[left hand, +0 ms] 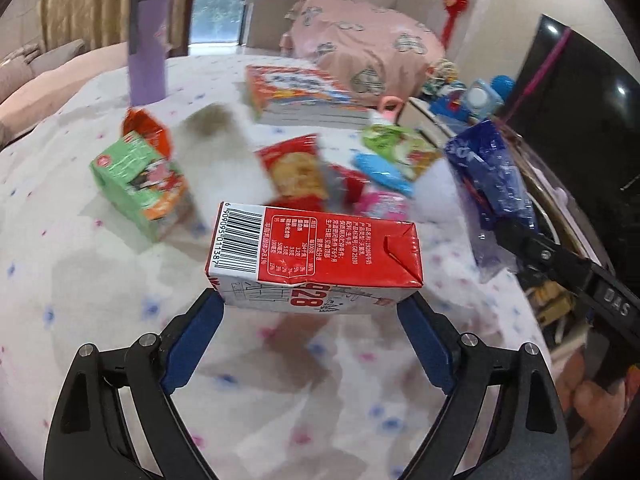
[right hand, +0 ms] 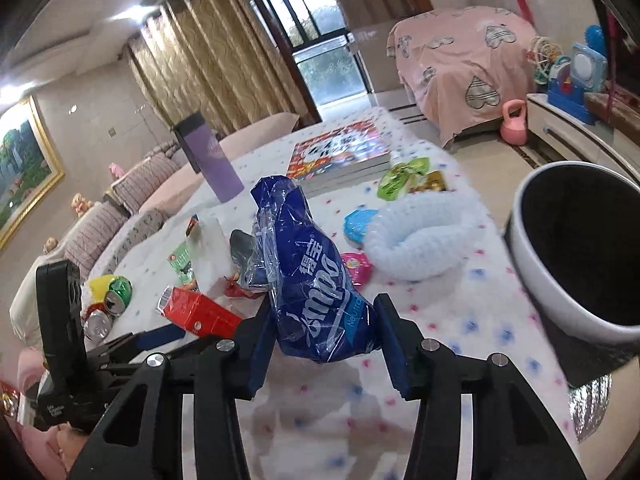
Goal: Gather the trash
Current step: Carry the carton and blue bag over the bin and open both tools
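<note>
Our left tool (left hand: 310,304) pinches a red-and-white milk carton (left hand: 316,258) above the tabletop (left hand: 80,280); our right tool (right hand: 324,344) pinches a crumpled blue plastic wrapper (right hand: 312,280). Beyond, we see a green carton (left hand: 140,184), snack packets (left hand: 296,172), crushed cans (right hand: 108,308) and, right, a white bin (right hand: 560,272).

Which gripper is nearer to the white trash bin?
Right. The right gripper, shut on the blue plastic bag, is just beside the white trash bin. The left gripper, holding the red milk carton, is farther away.
</note>
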`<state>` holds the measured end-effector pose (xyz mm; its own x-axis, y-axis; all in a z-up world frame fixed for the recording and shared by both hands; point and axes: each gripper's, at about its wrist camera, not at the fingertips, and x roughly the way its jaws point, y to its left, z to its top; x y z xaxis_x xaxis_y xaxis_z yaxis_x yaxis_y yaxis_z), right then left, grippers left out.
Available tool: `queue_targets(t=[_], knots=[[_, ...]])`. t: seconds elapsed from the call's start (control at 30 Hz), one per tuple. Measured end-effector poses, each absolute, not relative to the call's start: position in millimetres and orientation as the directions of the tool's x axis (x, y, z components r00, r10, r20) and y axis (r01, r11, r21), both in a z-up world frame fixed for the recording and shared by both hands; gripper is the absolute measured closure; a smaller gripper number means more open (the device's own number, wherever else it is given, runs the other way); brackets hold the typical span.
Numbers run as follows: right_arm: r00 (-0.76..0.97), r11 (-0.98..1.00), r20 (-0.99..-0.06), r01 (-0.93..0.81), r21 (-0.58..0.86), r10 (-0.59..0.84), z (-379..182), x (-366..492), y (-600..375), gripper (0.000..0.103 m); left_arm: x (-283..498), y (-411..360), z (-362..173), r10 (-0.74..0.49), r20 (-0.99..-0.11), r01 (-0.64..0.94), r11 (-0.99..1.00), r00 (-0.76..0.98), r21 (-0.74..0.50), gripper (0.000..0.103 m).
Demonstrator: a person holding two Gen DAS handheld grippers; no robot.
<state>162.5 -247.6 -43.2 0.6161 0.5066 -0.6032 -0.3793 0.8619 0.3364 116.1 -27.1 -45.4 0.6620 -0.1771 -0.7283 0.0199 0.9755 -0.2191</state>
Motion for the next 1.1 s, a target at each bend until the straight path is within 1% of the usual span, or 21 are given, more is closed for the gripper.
queue_targets(t=[0.27, 0.63, 1.1], knots=[[0.665, 0.888, -0.592, -0.299, 0.350, 0.456, -39, 145, -293, 0.054, 118, -72, -26, -0.251, -0.698, 0.147, 0.967, 0.670, -0.206, 0.013], [0.737, 0.917, -0.569, -0.175, 0.360, 0.364, -30, 131, -361, 0.054, 128, -129, -11, -0.313, -0.677, 0.276, 0.947, 0.665, -0.167, 0.013], [0.775, 0.926, -0.563, -0.071, 0.371, 0.285, -29, 137, -417, 0.054, 154, -186, -4, -0.358, -0.678, 0.374, 0.918, 0.642, -0.131, 0.013]])
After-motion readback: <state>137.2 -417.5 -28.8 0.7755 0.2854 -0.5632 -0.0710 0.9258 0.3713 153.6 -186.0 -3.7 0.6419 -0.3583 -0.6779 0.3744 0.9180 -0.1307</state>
